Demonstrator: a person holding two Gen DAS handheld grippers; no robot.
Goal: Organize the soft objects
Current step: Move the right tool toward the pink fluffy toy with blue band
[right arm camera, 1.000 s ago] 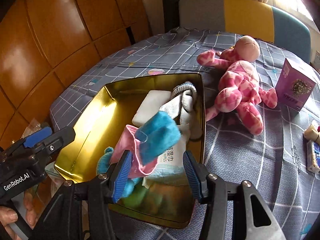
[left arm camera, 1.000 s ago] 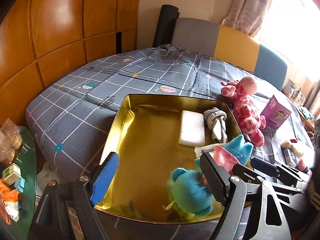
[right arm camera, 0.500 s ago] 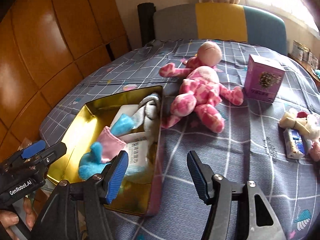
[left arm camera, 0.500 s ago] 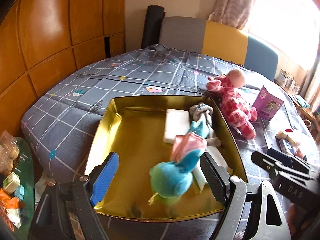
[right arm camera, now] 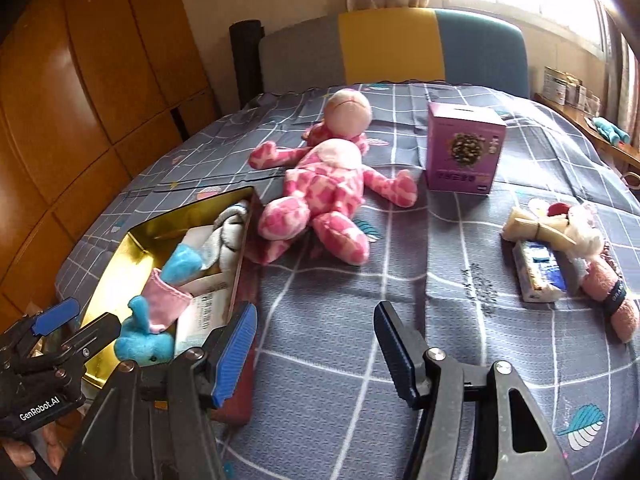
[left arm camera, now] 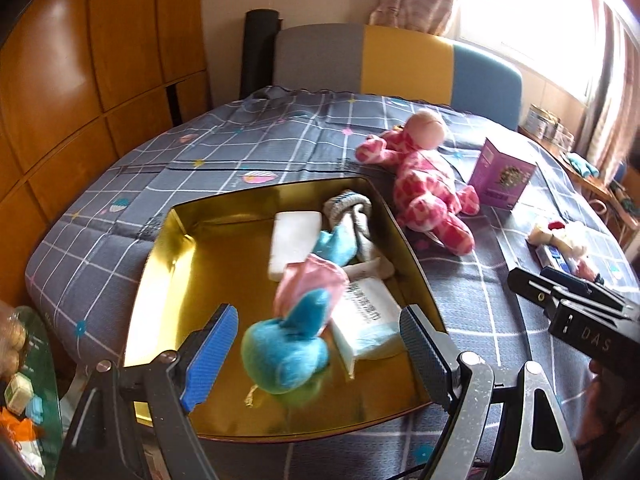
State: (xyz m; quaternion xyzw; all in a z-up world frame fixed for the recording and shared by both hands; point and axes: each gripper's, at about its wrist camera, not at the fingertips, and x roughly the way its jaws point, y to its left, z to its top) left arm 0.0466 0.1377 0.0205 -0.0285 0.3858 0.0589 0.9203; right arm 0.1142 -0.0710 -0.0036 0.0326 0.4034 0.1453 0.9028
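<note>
1. Two grippers are in view, both spread wide with nothing between their fingers: the left gripper (left arm camera: 316, 344) hangs over the near end of the gold tin (left arm camera: 160, 264), and the right gripper (right arm camera: 316, 344) hangs over the bare grey checked bedspread (right arm camera: 460, 292) to the right of the tin.
2. The tin rests on the bedspread and holds several soft things along its right side.
3. A blue plush toy (left arm camera: 286, 354) with a pink skirt lies at the near end of the tin, in line between the left gripper's fingers but below them, untouched.
4. Just beside it on the right lies a wipes packet (left arm camera: 368, 328); behind it, a white pad (left arm camera: 294, 240) and a rolled grey sock (left arm camera: 354, 216).
5. A pink giraffe plush (right arm camera: 324, 188) lies on its back on the bedspread, one leg touching the tin's right wall.
6. A purple box (right arm camera: 462, 152) stands upright beyond the giraffe, to its right.
7. Further right, a tissue pack (right arm camera: 538, 270) lies touching a small cream-and-pink plush (right arm camera: 576, 240).
8. A grey, yellow and blue headboard (right arm camera: 392, 48) rises behind the bed.
</note>
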